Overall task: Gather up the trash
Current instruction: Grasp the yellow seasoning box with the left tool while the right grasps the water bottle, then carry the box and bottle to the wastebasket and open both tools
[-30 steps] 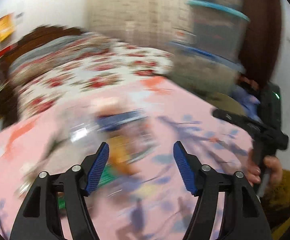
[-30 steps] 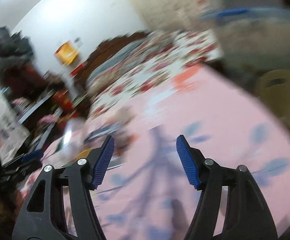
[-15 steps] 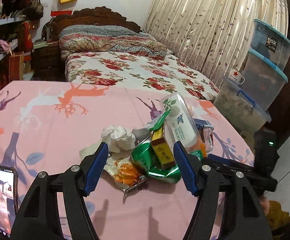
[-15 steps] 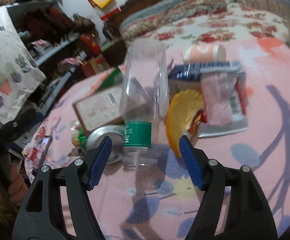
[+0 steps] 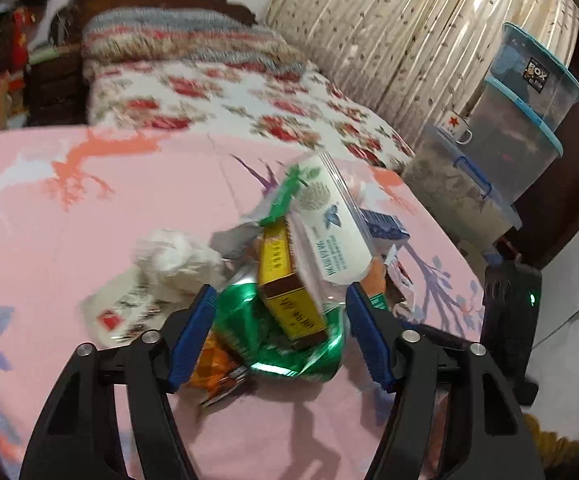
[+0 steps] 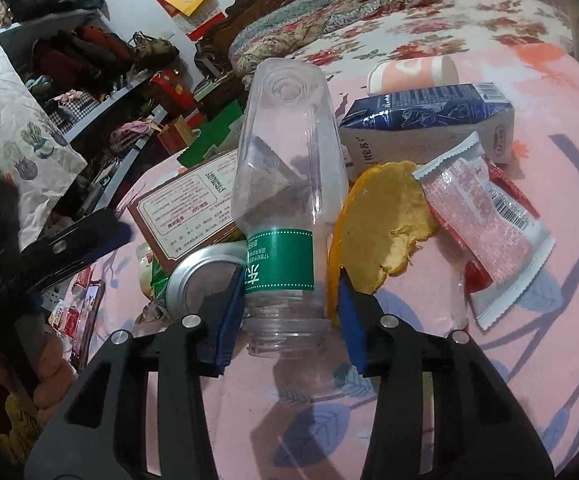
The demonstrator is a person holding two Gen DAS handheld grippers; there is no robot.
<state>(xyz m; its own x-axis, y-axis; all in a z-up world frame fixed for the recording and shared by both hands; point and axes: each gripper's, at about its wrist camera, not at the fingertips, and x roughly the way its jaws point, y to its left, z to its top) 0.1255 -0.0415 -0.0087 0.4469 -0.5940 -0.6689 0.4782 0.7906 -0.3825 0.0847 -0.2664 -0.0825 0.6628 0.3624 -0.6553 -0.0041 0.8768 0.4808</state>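
Observation:
Trash lies piled on a pink bedsheet [image 5: 89,208]. In the left wrist view my left gripper [image 5: 281,320] straddles a green foil wrapper [image 5: 281,348] and a yellow box [image 5: 289,284]; its jaws are closing and the pads are not clearly pressing. A white pouch [image 5: 329,232] and crumpled tissue [image 5: 173,256] lie just beyond. My right gripper [image 6: 289,320] is closing around the neck end of a clear bottle [image 6: 285,184] with a green label. The left pad is at its side; an orange peel [image 6: 385,232] edge sits by the right pad.
Around the bottle lie a blue carton [image 6: 429,120], a paper cup [image 6: 409,74], a red-and-white sachet [image 6: 485,224], a brown box [image 6: 193,208] and a metal lid [image 6: 201,280]. A phone [image 6: 89,312] lies at the bed's left edge. Storage bins [image 5: 509,140] stand past the right edge.
After a blurred swing, both grippers came to the pile. The left has moved in closer over the green wrapper. The right has stayed at the bottle. Both pairs of jaws have narrowed.

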